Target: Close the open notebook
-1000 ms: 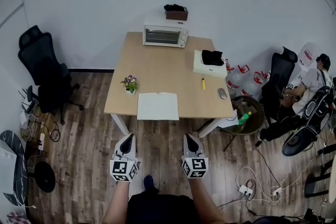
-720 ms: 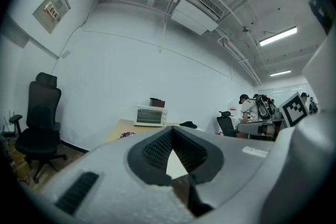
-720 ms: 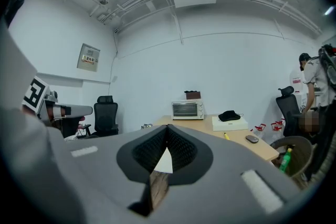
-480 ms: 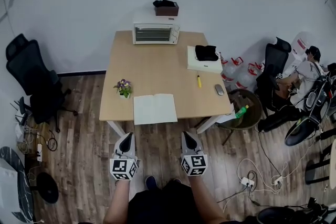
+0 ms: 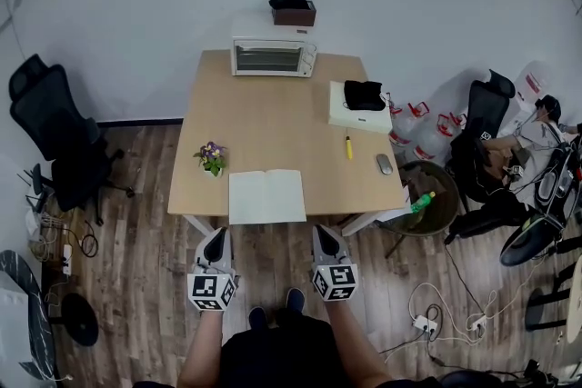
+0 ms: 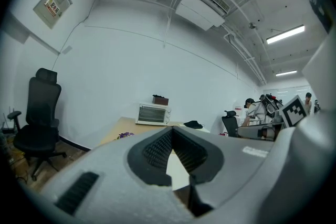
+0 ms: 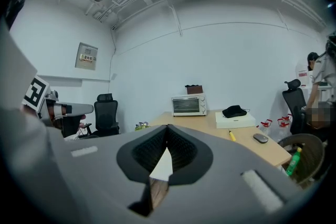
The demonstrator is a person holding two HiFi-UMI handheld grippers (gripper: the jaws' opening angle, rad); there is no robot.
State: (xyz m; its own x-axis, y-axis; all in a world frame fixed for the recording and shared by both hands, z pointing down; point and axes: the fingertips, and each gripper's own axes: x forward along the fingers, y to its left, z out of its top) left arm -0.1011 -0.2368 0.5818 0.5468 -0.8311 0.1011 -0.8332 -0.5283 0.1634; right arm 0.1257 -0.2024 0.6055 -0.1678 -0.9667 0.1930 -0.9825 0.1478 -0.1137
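Note:
An open notebook [image 5: 266, 196] with blank white pages lies at the near edge of the wooden table [image 5: 273, 118]. My two grippers hover over the floor just short of that edge, pointing at it. The left gripper [image 5: 215, 237] is in line with the notebook's left corner, the right gripper [image 5: 323, 235] just right of its right corner. Both are shut and hold nothing. In the left gripper view the gripper [image 6: 172, 129] shows a strip of the notebook [image 6: 176, 171] through the slot behind its closed tips. The right gripper view shows its gripper [image 7: 167, 126] and the notebook [image 7: 164, 165] likewise.
On the table stand a toaster oven [image 5: 273, 56], a small flower pot [image 5: 212, 157], a white box [image 5: 359, 107], a yellow pen [image 5: 348, 146] and a mouse [image 5: 384, 164]. An office chair [image 5: 55, 141] stands left; a bin [image 5: 427, 204] and a seated person [image 5: 536, 127] are right.
Both grippers have moved forward together towards the table's near edge; the table and notebook now lie closer to their tips. Both have stayed shut.

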